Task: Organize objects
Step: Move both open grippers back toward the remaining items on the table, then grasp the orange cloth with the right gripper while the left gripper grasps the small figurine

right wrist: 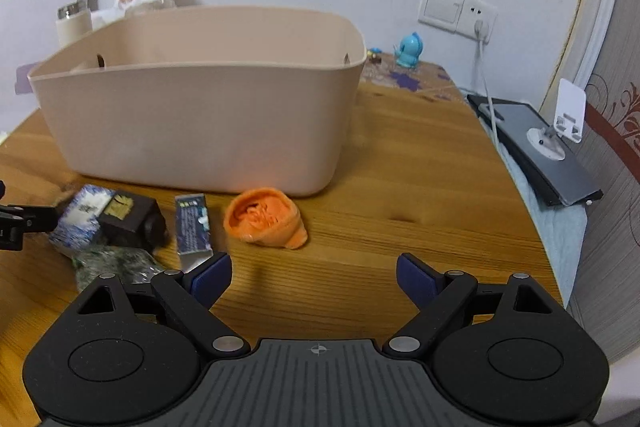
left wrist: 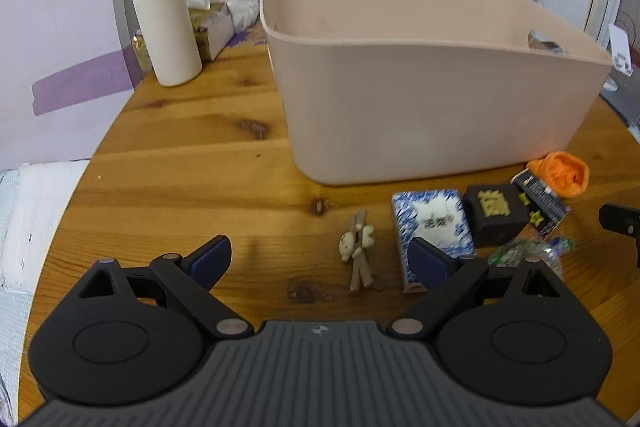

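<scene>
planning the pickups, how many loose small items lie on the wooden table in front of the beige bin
6, clustered: bear-topped wooden clip, blue-white patterned box, dark brown box, dark printed packet, orange crumpled cloth, clear crinkly wrapper. Others may be hidden.

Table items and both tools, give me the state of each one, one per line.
Left tool: open, holding nothing.
Right tool: open, holding nothing.
Beige bin: upright, open top.
Orange cloth: crumpled on the table.
Bear clip: lying flat.
Blue-white pack: lying flat.
Flask: upright, capped.

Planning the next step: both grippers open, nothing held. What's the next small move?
Probably ease the right gripper forward and left onto the orange item. It lies alone on the table, just ahead of the open jaws, beside the beige bin.
</scene>
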